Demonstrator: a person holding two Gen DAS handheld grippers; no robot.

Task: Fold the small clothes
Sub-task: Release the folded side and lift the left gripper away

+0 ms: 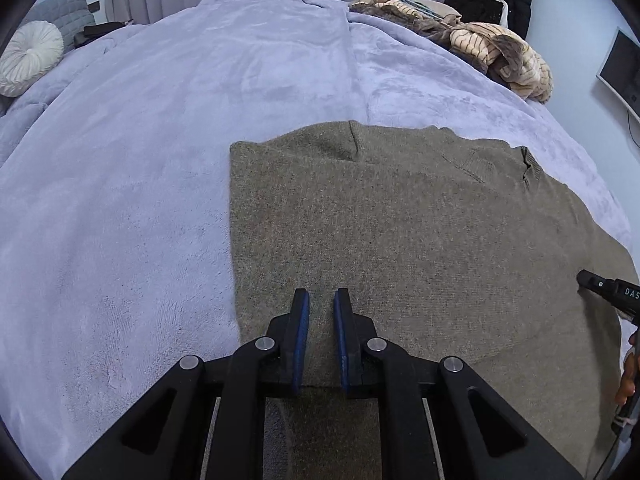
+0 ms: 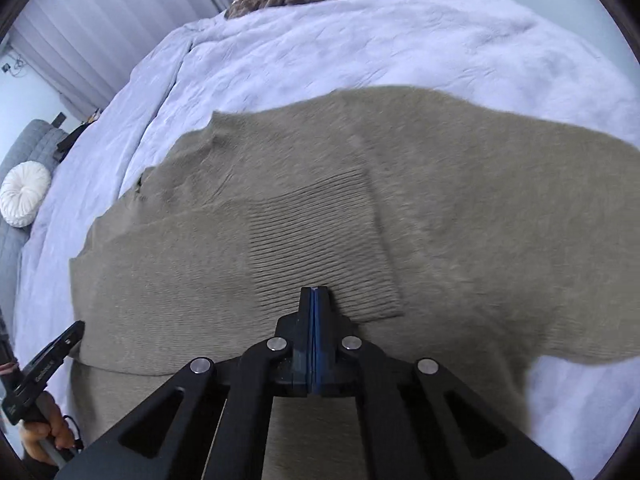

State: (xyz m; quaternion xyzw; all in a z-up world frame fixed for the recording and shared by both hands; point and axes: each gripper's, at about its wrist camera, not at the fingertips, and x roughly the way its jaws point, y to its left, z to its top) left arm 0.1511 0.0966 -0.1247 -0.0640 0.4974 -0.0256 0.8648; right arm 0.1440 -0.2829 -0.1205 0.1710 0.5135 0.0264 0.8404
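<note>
Left wrist view: my left gripper (image 1: 321,294) hangs over the olive-grey knitted sweater (image 1: 400,240), blue pads set apart with a narrow strip of knit showing between them, gripping nothing.
Right wrist view: my right gripper (image 2: 315,289) has its blue pads pressed flat together at the near edge of the sweater's ribbed cuff (image 2: 320,240); I cannot tell whether any knit is caught between them.
Sweater: spread flat on the pale lavender plush blanket (image 1: 160,140), the sleeve folded across the body so the ribbed cuff lies on top.
Other gripper: my right one shows at the right edge of the left view (image 1: 608,286).
Background: a heap of cream striped and brown fuzzy clothes (image 1: 480,44) at the blanket's far side; a round white pleated cushion (image 1: 30,56) on a grey quilted chair (image 1: 64,10).
</note>
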